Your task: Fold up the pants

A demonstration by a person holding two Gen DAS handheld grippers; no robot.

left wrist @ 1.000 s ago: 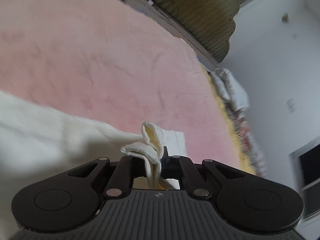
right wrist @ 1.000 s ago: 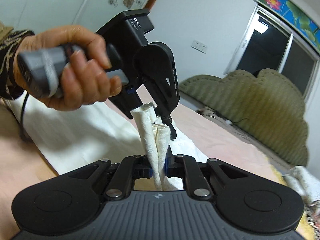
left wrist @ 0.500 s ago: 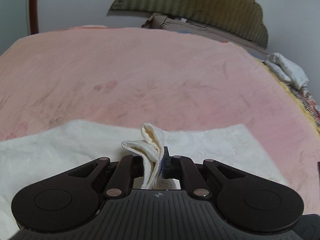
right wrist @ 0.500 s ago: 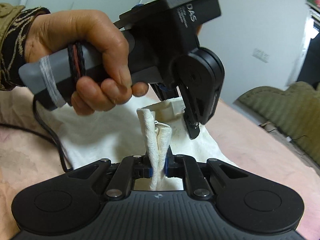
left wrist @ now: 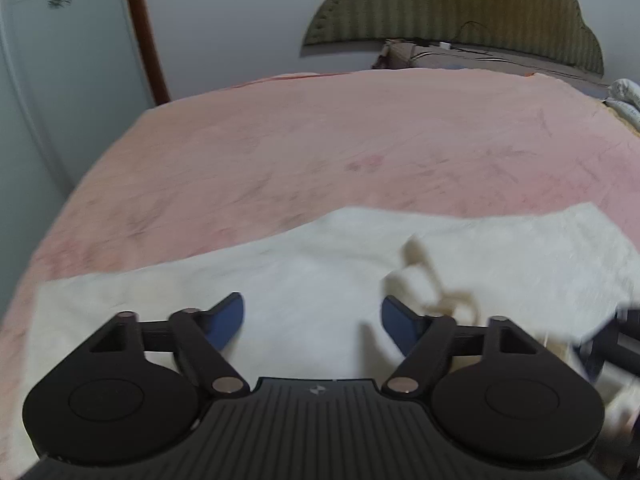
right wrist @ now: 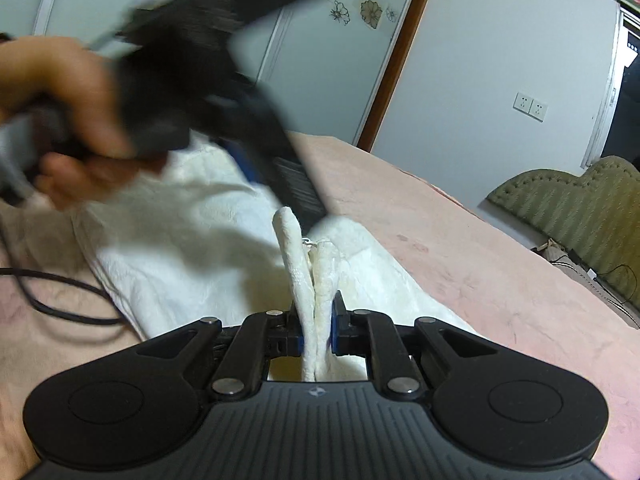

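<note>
1. The pants [left wrist: 328, 280] lie flat on the pink bed [left wrist: 320, 140]; soft, light and limp, I judge.
2. My right gripper [right wrist: 317, 332] clamps a bunched edge.
3. My left gripper [left wrist: 312, 316] is spread wide, holding nothing.
4. I'd grip hems or corners, not mid-cloth.

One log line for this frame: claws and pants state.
left claw: open, empty | right claw: shut on pants | pants lie on pink bedspread

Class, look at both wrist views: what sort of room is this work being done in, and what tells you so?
Most likely a bedroom: the white pants lie on a bed's pink blanket, with a padded green headboard against the wall.
</note>
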